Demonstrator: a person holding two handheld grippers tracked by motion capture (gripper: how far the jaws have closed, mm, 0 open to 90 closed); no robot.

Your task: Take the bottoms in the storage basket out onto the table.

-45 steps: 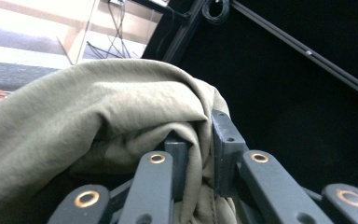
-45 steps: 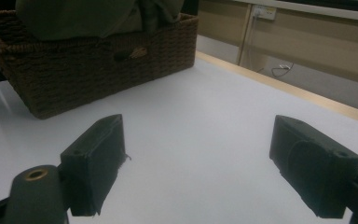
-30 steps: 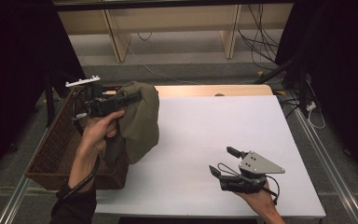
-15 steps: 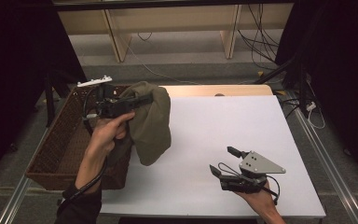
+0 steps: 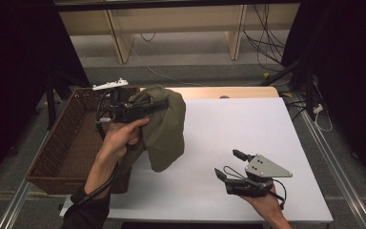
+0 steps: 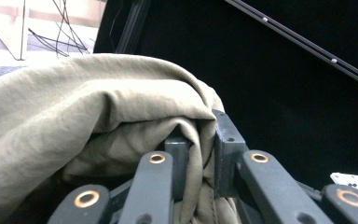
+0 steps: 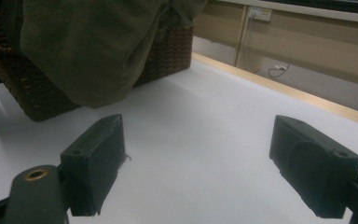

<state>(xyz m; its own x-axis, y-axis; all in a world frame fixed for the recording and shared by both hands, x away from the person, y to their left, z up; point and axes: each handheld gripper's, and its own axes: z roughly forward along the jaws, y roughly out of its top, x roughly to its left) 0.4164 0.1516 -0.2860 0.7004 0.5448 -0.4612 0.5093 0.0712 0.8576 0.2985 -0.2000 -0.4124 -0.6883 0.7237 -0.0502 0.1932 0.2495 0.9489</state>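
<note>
We hold the olive cloth clamped in the left gripper, hanging over the table's left edge beside the basket. The right gripper rests spread wide near the front edge. Next, we judge, comes lowering the cloth flat.

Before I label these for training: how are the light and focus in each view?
High view: dim, black at both sides, white table brightest. Left gripper view: olive cloth sharp, black background. Right gripper view: the hand-held gripper has soft-edged jaws, cloth and wicker basket dark.
</note>
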